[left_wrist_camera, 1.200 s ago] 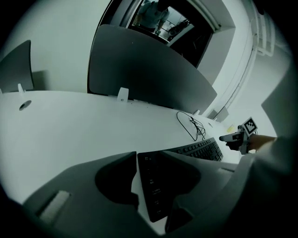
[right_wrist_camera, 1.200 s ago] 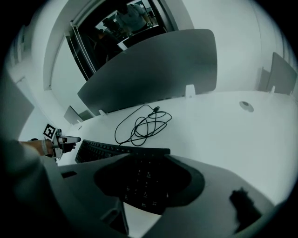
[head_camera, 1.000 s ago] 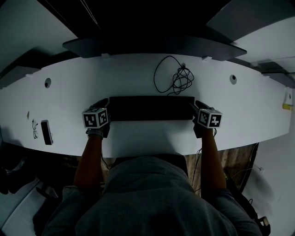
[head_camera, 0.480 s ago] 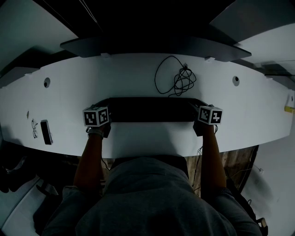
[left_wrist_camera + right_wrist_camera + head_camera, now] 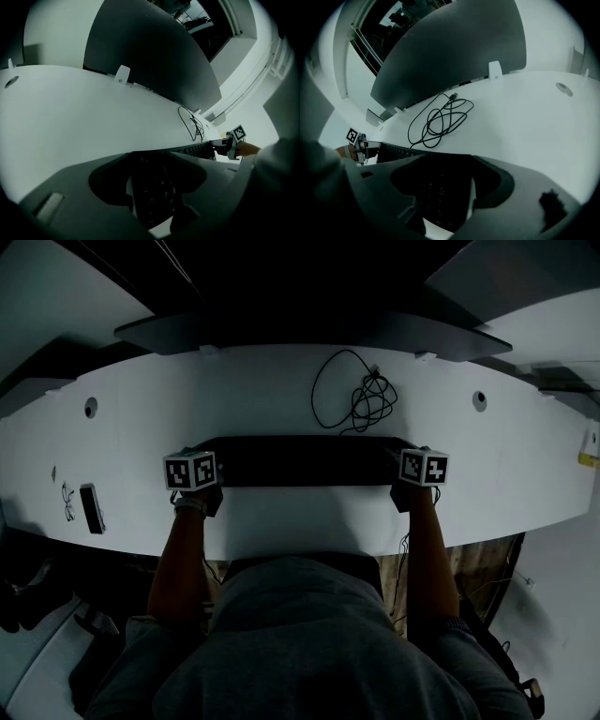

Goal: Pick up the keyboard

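While both claws stand wide, their jaws having just been opening, a black keyboard [image 5: 307, 460] lies flat on a white desk [image 5: 281, 381], square to the person and still unlifted. The left gripper [image 5: 152, 187] straddles the keyboard's left end and the right gripper [image 5: 445, 192] its right end. In each gripper view a sliver of pale desk shows beside the keys, so the pads appear to hold nothing yet.

The likely trouble is an uneven pickup. If one claw closes or rises ahead of the other, the long board could tilt and slide out of the slacker end. A lift begun before the pads bite would leave it on the desk. A tangled black cable [image 5: 361, 399] lies just beyond the keyboard. Whether it is plugged into the board cannot be made out, but if so it could drag.

Counted: one keyboard, two grippers, one cable, one small dark block [image 5: 92, 509] near the desk's left end, and two round holes [image 5: 90, 407] in the desktop.
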A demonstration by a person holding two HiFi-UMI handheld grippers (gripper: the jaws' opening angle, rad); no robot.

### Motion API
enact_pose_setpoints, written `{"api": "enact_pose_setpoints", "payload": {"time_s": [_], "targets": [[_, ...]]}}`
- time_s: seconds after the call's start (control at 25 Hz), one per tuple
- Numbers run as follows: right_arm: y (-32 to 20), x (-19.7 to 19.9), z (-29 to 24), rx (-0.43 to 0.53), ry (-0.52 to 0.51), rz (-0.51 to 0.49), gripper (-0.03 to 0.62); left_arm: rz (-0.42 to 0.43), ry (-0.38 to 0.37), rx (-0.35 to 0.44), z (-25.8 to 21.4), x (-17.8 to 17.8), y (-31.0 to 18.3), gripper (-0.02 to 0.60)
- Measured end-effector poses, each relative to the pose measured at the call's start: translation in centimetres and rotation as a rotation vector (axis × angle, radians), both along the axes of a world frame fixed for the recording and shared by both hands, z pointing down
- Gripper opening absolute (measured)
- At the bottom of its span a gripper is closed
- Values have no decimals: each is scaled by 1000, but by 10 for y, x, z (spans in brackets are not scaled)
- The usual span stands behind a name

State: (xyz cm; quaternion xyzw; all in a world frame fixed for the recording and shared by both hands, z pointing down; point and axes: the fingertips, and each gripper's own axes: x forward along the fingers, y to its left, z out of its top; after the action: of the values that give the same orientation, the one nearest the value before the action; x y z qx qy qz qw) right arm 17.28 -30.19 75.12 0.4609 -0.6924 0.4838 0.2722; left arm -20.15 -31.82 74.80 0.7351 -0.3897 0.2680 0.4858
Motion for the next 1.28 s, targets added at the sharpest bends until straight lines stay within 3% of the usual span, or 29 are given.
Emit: {"api": "enact_pose_setpoints", "payload": {"time_s": [0.72,0.96,1.28], "targets": [[2,-1,2,-66,-5,52,272,1,-7,-87,5,2,-2,240],[2,-2,1,-46,10,59,275,-23,-15,-59,3,3,-3,229],[16,-10,-19,14,-20,92,275,12,-25,15,-23,-2,-6,229]]}}
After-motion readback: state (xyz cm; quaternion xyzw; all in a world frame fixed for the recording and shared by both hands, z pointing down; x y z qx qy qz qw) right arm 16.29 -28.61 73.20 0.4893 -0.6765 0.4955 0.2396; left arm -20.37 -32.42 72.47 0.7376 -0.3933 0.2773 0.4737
